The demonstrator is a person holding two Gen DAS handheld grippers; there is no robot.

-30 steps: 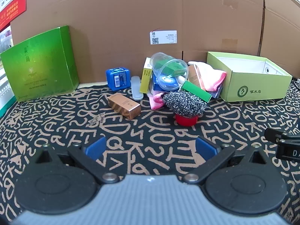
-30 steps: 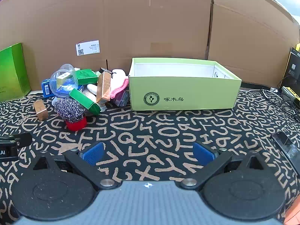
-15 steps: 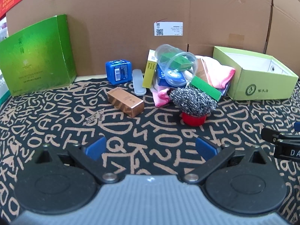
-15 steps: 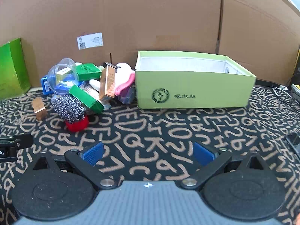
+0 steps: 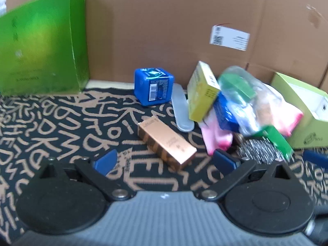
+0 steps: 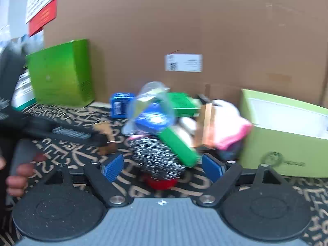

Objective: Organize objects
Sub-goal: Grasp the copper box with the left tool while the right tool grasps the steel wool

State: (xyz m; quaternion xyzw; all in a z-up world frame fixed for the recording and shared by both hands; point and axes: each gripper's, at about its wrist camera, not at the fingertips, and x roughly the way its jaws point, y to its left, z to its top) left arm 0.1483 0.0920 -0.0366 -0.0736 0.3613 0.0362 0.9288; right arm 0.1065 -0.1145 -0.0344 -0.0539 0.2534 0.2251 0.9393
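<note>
Scourer [image 6: 157, 160], a wiry steel-wool ball on a red base, sits on the counter [image 6: 276, 186] at the front of the pile, between the pads of the right hand-held gripper [image 6: 163, 167]; its jaws have just been closing from full width, still wide, pads not touching the wool. A green carton [image 6: 178, 147] leans on the scourer at 2 o'clock, clear plastic tub [image 6: 151, 106] stacked behind at 12, pink cloth [image 6: 229, 127] at 2, open lime box [image 6: 287, 149] at 3. Copper box [image 5: 166, 143], glossy, rectangular, lies flat alone at 9 to 10 o'clock of the scourer, between the wide-open pads of the left hand-held gripper [image 5: 164, 162], untouched. Blue cube [image 5: 153, 86] beyond it at 12. Risk, judged: lifting the scourer removes the carton's prop, so carton and tub could slide or topple; springy wool may compress and slip from the pads; the copper box's slick faces could skid if pinched off-centre. Both views are motion-blurred.
</note>
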